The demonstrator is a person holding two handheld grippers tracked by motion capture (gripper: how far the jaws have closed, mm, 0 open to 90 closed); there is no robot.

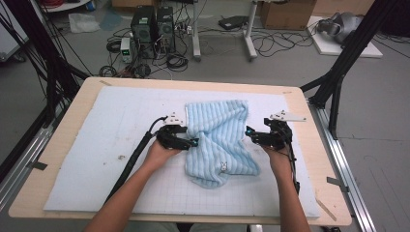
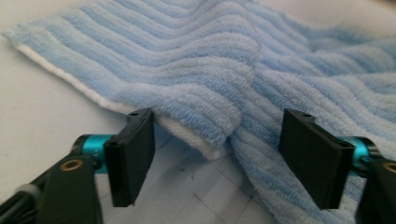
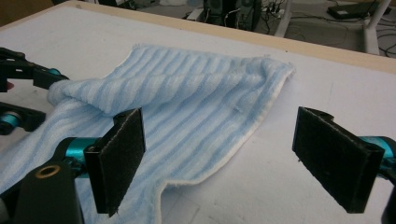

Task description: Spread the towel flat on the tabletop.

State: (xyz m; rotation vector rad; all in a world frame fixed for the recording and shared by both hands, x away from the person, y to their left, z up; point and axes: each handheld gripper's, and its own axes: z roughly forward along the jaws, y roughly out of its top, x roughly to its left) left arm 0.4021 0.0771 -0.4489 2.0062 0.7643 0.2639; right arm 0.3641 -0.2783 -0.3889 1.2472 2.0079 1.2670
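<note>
A light blue striped towel [image 1: 220, 140] lies rumpled and partly folded on the white mat [image 1: 116, 125], with a small emblem near its front corner. My left gripper [image 1: 192, 142] is at the towel's left edge. In the left gripper view my left gripper [image 2: 224, 158] is open, and a raised fold of the towel [image 2: 205, 93] sits just ahead of the jaws without touching the pads. My right gripper [image 1: 250, 131] is at the towel's right edge. In the right gripper view my right gripper [image 3: 226, 158] stands open, with the towel's white-trimmed edge [image 3: 233, 144] lying low between the jaws.
The mat covers most of a wooden table [image 1: 72, 101]. Black frame posts [image 1: 338, 72] stand at both back corners. On the floor beyond are computer towers [image 1: 152, 26], cables and cardboard boxes [image 1: 285, 12]. The left gripper [image 3: 18, 93] appears at the far left of the right gripper view.
</note>
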